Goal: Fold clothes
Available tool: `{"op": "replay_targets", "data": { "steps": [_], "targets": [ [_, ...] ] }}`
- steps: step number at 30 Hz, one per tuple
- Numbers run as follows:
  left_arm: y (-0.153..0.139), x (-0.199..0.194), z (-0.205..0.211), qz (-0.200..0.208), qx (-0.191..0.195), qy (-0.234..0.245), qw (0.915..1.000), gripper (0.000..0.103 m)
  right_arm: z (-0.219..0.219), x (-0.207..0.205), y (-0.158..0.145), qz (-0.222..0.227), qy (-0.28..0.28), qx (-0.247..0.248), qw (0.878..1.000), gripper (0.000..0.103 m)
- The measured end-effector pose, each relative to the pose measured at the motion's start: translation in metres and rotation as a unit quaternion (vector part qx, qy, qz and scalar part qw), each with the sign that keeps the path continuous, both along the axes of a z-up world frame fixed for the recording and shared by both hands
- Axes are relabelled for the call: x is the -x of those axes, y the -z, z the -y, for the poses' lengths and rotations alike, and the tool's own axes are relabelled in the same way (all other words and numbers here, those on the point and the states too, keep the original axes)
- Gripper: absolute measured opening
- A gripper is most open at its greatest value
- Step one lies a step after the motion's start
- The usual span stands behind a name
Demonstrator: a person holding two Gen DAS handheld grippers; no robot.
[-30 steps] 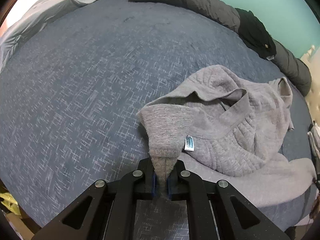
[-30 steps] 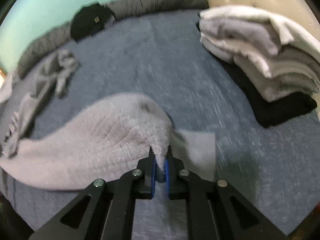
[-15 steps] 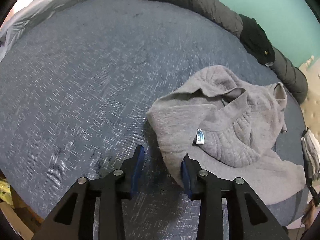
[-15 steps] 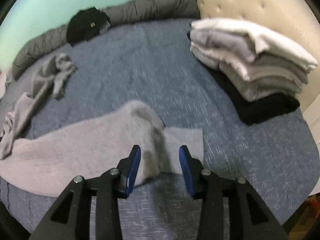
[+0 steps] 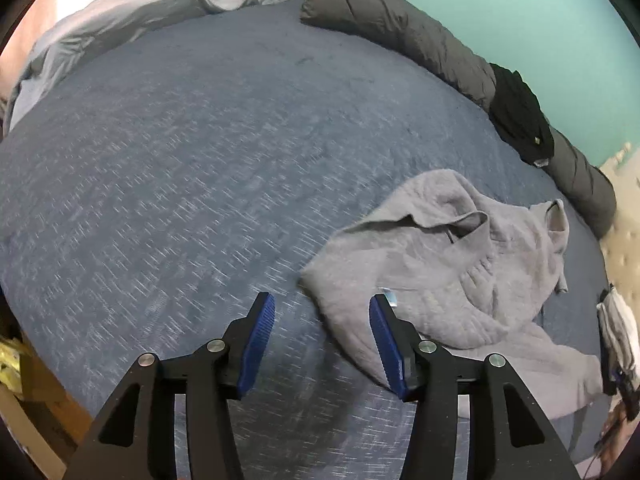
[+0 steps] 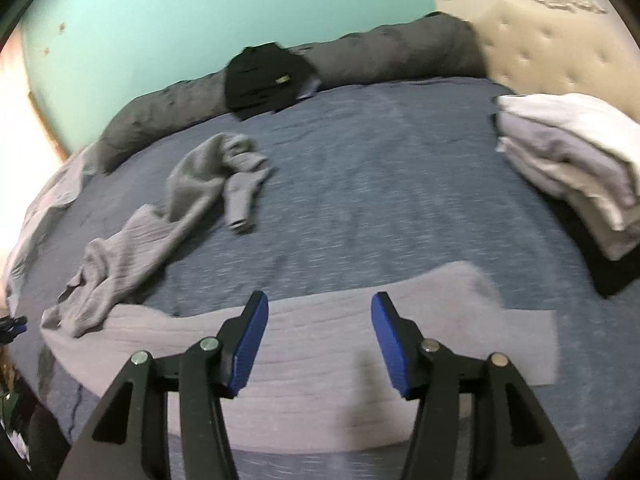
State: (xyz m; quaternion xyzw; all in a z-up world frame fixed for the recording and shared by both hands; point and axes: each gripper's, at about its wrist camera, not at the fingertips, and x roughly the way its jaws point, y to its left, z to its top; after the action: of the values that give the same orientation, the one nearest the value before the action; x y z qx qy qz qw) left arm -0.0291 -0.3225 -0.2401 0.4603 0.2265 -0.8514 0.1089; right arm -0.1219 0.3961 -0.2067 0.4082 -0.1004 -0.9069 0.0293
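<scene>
1. The left gripper (image 5: 320, 336) is seen released, jaws just opened, nothing clamped
2. The right gripper (image 6: 318, 336) is likewise released (jaws just opened)
3. The grey garment (image 5: 460, 272) is spread, seemingly unfolded, centre-right on the blue bedspread (image 5: 180, 168)

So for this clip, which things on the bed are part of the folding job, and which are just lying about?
Job:
grey sweatshirt, lying loose on the bed
stack of folded clothes
left gripper and right gripper, jaws just opened, holding nothing

Lying about:
dark grey bolster
black garment on it
blue bedspread
</scene>
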Motion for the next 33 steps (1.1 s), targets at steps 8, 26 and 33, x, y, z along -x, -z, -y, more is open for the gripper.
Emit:
{"op": "replay_targets", "data": {
  "steps": [8,26,33],
  "targets": [
    [0.012,0.060,-0.042,0.004,-0.013,0.089,0.9959,0.059,0.028,0.004,0.032,0.027,-0.007,0.025,0.999,0.057],
    [0.057,0.218,-0.131,0.013,-0.031,0.188,0.9815,0.063,0.038,0.007,0.058,0.054,-0.002,0.013,0.998,0.059],
    [0.067,0.228,-0.134,0.020,-0.040,0.194,0.9800,0.063,0.048,0.014,0.063,0.058,-0.015,0.022,0.998,0.060]
  ]
}}
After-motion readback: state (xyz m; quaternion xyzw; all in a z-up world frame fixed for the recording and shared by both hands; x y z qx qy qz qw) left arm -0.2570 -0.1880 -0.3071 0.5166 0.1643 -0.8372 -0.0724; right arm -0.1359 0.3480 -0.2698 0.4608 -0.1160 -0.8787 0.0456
